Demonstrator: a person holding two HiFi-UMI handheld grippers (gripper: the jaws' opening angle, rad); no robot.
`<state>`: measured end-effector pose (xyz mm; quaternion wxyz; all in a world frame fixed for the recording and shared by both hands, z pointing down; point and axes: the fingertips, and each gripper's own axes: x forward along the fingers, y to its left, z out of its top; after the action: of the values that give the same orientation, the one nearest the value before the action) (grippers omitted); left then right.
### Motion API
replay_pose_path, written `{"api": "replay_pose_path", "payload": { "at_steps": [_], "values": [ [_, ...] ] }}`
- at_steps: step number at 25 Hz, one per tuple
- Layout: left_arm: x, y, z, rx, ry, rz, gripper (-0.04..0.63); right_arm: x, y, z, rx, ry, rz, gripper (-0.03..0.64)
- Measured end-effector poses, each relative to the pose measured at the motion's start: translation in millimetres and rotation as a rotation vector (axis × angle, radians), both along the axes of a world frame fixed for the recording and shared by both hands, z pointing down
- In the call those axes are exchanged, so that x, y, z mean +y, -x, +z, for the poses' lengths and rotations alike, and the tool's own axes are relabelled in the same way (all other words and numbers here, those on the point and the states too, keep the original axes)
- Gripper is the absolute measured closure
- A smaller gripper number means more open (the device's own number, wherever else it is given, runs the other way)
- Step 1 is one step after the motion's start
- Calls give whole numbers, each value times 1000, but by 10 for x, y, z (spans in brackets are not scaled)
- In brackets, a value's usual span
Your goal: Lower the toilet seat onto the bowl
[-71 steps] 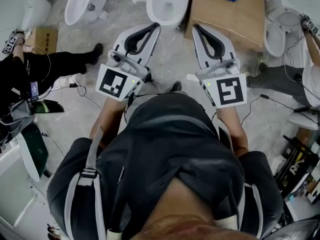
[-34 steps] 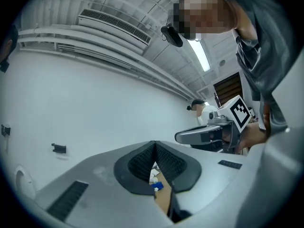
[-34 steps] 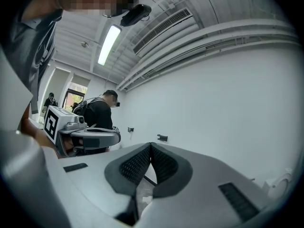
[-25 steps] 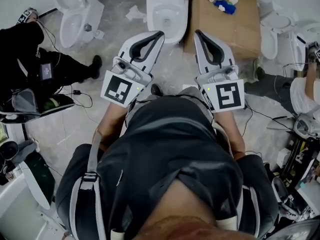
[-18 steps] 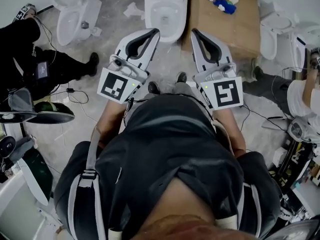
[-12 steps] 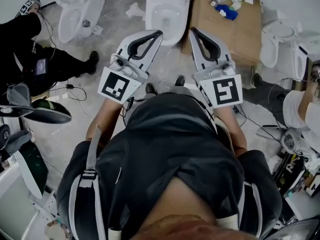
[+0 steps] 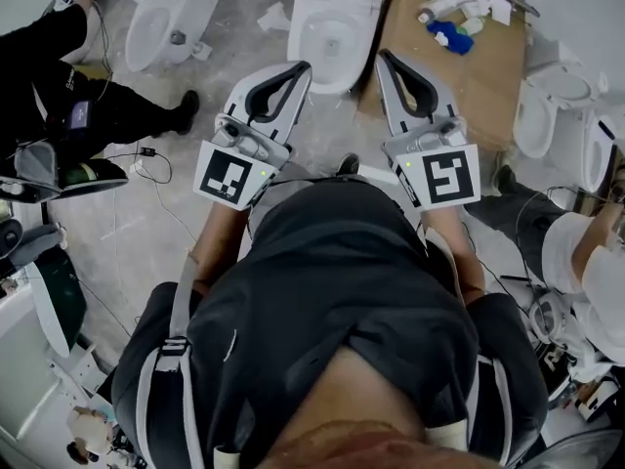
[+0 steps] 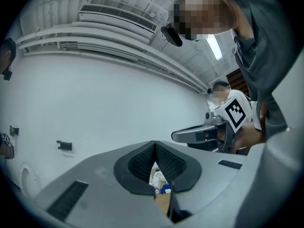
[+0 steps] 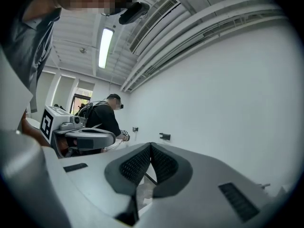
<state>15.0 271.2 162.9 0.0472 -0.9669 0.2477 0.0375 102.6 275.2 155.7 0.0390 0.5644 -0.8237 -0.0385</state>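
Nearest the camera are the person's dark-clad chest and forearms, with both tools held out level in front of the body.

The left tongs [image 7: 299,66] are closed tip to tip with nothing between them. Their own view shows the ribbed pads meeting and only a thin slit of the room below. The right tongs [image 7: 382,56] are likewise fully closed and empty, their pads pressed together. The two sit side by side, well apart from each other and from anything they could grasp.

Past their tips, across a stretch of bare floor [image 7: 146,252], the toilet [image 7: 332,13] stands straight ahead with its open bowl facing the person. A cardboard box [image 7: 469,81] lies just beside it on the right. The toilet seat is not clearly visible, because the back of the toilet runs off the top edge of the picture. I cannot tell whether the seat stands upright or not.

The step in hand looks like the approach, and nothing on the toilet has been touched yet.

The next move probably calls for stepping closer and bringing one of the tongs up to the raised seat's front edge. From there the seat could be hooked or pushed forward and eased down so it does not slam onto the bowl.
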Motion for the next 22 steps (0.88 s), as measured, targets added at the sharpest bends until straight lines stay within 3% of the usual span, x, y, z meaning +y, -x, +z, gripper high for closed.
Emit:
{"api": "replay_pose_path", "payload": {
  "at_steps": [10,18,22],
  "values": [
    [-229,-9,97,-8,42,3,592,-236,-15,115,-17,28,7,611],
    [-676,161,84,29,71,85,592,-608,249,63,4,36,69,611],
    [-981,293,-35,53,47,138,592,-904,420,63,23,67,108,611]
  ]
}}
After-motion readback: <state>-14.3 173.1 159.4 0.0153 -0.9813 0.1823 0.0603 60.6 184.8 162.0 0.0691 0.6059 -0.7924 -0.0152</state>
